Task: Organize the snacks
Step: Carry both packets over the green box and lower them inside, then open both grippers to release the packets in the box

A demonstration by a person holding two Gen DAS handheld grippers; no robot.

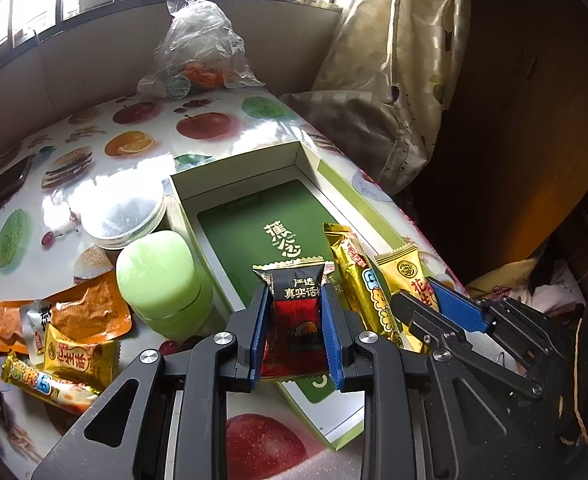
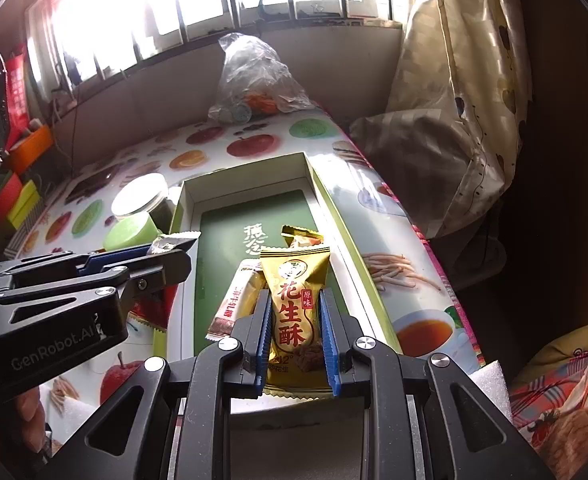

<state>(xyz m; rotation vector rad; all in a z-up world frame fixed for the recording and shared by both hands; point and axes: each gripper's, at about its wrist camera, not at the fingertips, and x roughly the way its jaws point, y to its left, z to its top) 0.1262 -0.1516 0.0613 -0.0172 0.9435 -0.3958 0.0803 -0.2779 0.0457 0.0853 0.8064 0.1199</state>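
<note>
The black-and-red snack packet (image 1: 296,316) sits clamped between the left gripper (image 1: 294,320) pads, above the green box (image 1: 230,168); the gold peanut-crisp packet (image 2: 296,320) is pinched in the right gripper (image 2: 296,332) over the box's near end; the far half of the box floor lies bare.

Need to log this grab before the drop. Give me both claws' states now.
Left claw: closed on the black-and-red snack packet.
Right claw: closed on the gold peanut-crisp packet.
</note>
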